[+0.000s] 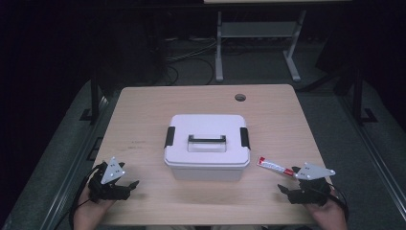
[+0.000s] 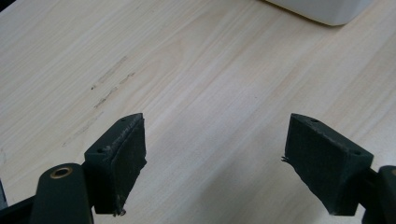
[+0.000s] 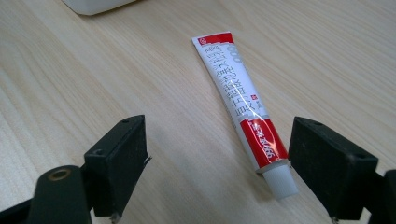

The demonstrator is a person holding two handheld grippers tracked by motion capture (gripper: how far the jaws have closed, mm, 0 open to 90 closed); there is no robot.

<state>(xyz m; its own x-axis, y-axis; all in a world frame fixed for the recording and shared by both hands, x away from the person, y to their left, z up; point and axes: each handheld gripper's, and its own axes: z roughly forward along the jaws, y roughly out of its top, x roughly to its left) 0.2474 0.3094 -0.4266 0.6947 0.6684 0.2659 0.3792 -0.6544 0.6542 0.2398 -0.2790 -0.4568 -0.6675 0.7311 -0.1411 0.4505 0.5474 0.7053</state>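
Red-and-white soft tube with white cap (image 3: 243,105) lay flat on light wooden surface (image 1: 143,124), at four o'clock from lidded white plastic box (image 1: 207,146). Right gripper (image 3: 217,163) fingers wide, empty, cap just beside one pad; closing off-centre could squirt tube sideways. Left gripper (image 2: 215,158) wide, empty.

Looks like a lab or test room set up for recording, not a home. Single light-wood table (image 1: 143,110) with a round cable hole (image 1: 240,97) near its far edge, standing on grey carpet-like floor (image 1: 335,124). Beyond it, the white metal legs of a second desk (image 1: 219,48), with loose cables (image 1: 191,57) running across the floor underneath. Dark metal frame posts (image 1: 94,98) stand at both sides of the table, probably a rig frame. Background is too dark to make out walls or other furniture.
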